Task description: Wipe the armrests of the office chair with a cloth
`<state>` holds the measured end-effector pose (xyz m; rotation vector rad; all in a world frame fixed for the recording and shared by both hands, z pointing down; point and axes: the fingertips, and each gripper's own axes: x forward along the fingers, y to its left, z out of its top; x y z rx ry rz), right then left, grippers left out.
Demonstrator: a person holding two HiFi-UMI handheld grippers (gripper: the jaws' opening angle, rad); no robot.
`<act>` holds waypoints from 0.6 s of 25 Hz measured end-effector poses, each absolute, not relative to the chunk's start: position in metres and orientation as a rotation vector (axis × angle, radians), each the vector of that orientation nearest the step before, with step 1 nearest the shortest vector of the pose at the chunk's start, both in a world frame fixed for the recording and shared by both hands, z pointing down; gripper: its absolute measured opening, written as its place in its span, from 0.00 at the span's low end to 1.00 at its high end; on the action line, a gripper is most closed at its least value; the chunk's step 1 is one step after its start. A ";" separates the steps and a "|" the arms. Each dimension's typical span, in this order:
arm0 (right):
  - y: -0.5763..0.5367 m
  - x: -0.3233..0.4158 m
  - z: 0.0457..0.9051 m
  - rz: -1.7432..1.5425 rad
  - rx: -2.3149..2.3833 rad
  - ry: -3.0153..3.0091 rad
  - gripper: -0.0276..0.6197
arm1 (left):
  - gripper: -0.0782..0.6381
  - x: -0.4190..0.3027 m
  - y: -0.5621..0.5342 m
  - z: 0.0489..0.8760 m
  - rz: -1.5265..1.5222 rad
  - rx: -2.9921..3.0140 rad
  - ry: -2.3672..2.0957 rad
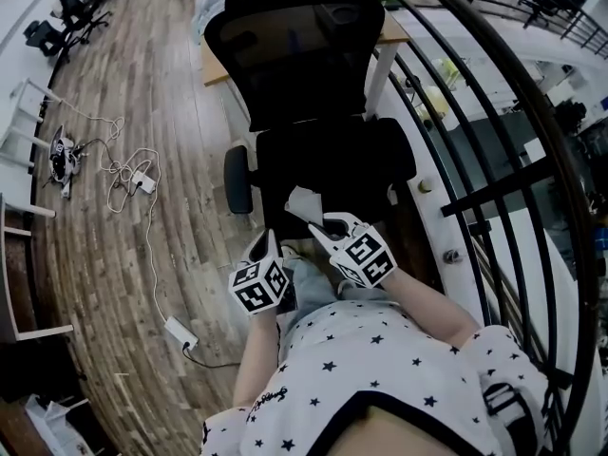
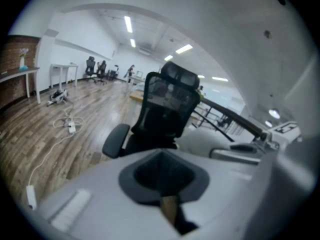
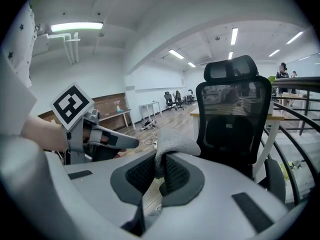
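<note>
The black mesh office chair point(image 1: 313, 74) stands just ahead of me, its seat facing me. Its left armrest point(image 1: 237, 180) is a dark oval pad, also in the left gripper view as armrest point(image 2: 114, 140). In the right gripper view the chair's other armrest point(image 3: 273, 178) shows low at the right. My right gripper point(image 1: 319, 228) is shut on a pale grey cloth point(image 1: 304, 202), which bunches above the pads as cloth point(image 3: 172, 140). My left gripper point(image 1: 265, 243) hovers beside it, shut and holding nothing point(image 2: 162, 176). Both grippers are held short of the chair's front edge.
A black curved railing point(image 1: 494, 93) runs close along the right. Behind the chair stands a wooden desk point(image 1: 214, 65). A power strip point(image 1: 180, 332) and white cables point(image 1: 128, 174) lie on the plank floor to the left. White table legs point(image 1: 24, 141) stand at the far left.
</note>
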<state>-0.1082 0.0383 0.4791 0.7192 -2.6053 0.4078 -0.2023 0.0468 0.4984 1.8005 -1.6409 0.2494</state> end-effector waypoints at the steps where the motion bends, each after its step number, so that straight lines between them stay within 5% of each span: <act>1: 0.040 -0.103 0.477 0.406 0.729 -2.610 0.09 | 0.12 -0.198 0.049 0.497 0.250 1.809 -1.639; 15: 0.077 -0.038 0.462 0.396 0.849 -2.643 0.09 | 0.12 -0.129 0.088 0.489 0.259 1.903 -1.582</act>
